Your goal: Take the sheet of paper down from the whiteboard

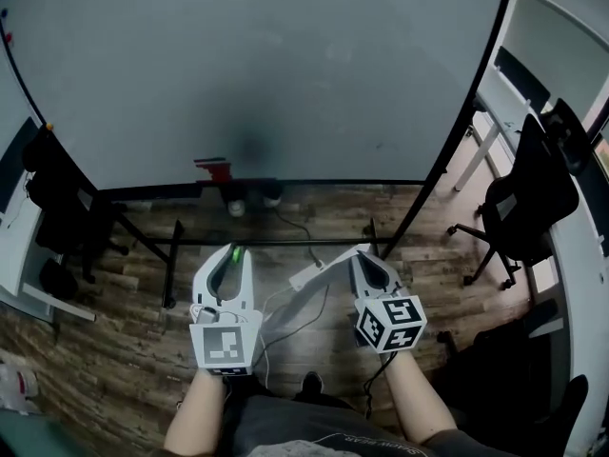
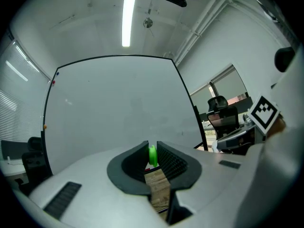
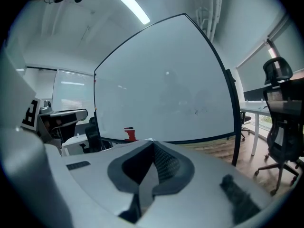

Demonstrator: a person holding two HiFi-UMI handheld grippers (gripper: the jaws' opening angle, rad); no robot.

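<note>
Big whiteboard point(image 1: 266, 65) on a black frame filled most of the room ahead, standing on a wood-plank floor point(image 1: 143, 350). There was a black office chair point(image 1: 528, 198) off to the right and a small red thing point(image 1: 217, 169) sitting on the board's bottom rail.

The board itself looked bare. The sheet of paper point(image 1: 314, 274) was off it, down low near the person. It was pinched in the right gripper point(image 1: 362, 253), with the jaws pressed together on it and the white sheet sticking out toward the left. From that gripper's own view you only got a thin grey sliver of paper point(image 3: 146, 184) between the jaws.

The left gripper point(image 1: 233, 252) sat just beside it, jaws clamped on a little green magnet point(image 2: 152, 156), held right at the tips. Both grippers were close together, pointing at the board but well short of it.
</note>
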